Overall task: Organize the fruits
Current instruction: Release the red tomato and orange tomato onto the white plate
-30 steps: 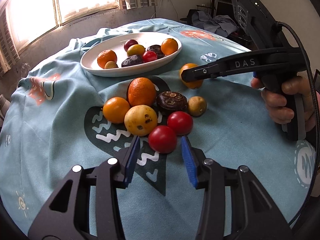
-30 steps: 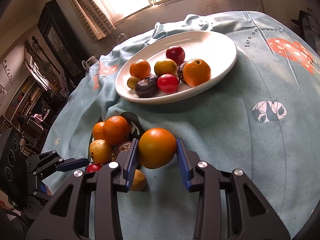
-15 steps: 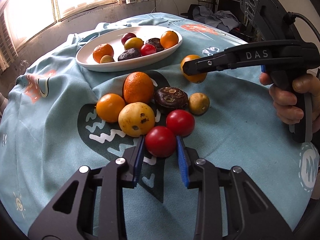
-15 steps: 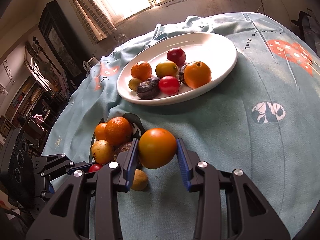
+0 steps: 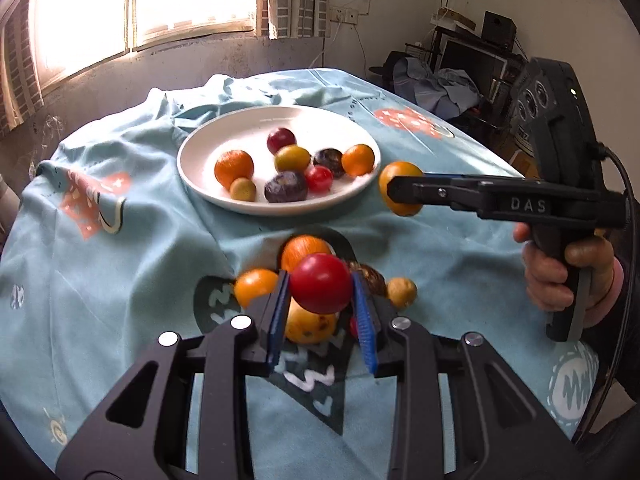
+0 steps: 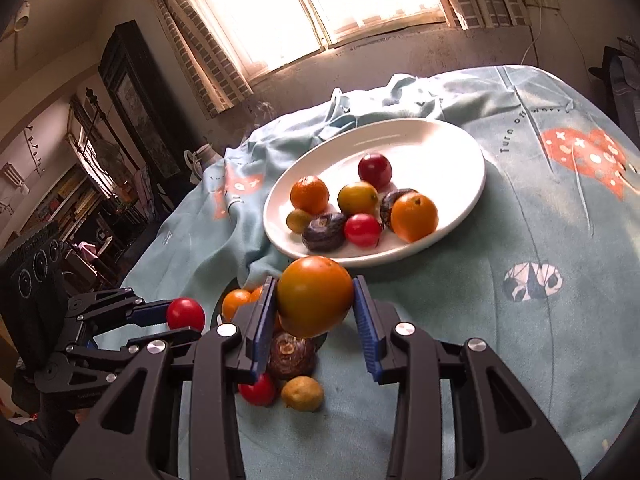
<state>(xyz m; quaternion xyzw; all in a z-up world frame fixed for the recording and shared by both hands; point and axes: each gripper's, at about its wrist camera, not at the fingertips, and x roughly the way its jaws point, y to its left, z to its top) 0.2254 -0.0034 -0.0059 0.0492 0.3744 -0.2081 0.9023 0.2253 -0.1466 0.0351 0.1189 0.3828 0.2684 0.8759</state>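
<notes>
The pale blue printed tablecloth (image 5: 120,280) covers the whole table and is rucked into folds on the window side. On it sits the oval white ceramic plate (image 6: 460,152), already loaded, by my count, with eight pieces: two small oranges, a yellow-green round fruit, a dark red plum-like one, a small red one, two wrinkled dark purple fruits and a small olive-coloured one. I judge the job roughly half done.

Both tools are loaded and lifted clear of the cloth. My right gripper (image 6: 316,312) is clamped on a large orange-yellow round fruit (image 6: 314,300), held just short of the plate's near rim. My left gripper (image 5: 320,304) is closed on a glossy red round fruit (image 5: 322,282), above the loose pile and well back from the plate.

Left on the cloth, grouped on the dark heart print: a large orange (image 5: 304,248), a smaller orange (image 5: 256,286), a spotted yellow fruit (image 5: 310,326), a wrinkled brown-purple fruit (image 6: 290,354), a second small red fruit (image 6: 258,390) and a small tan-yellow fruit (image 6: 302,394) (six remaining, besides the two in hand).

Obstructions: the plate's near half is crowded, so open room lies toward its far side. The two grippers approach the same rim and could foul each other.
</notes>
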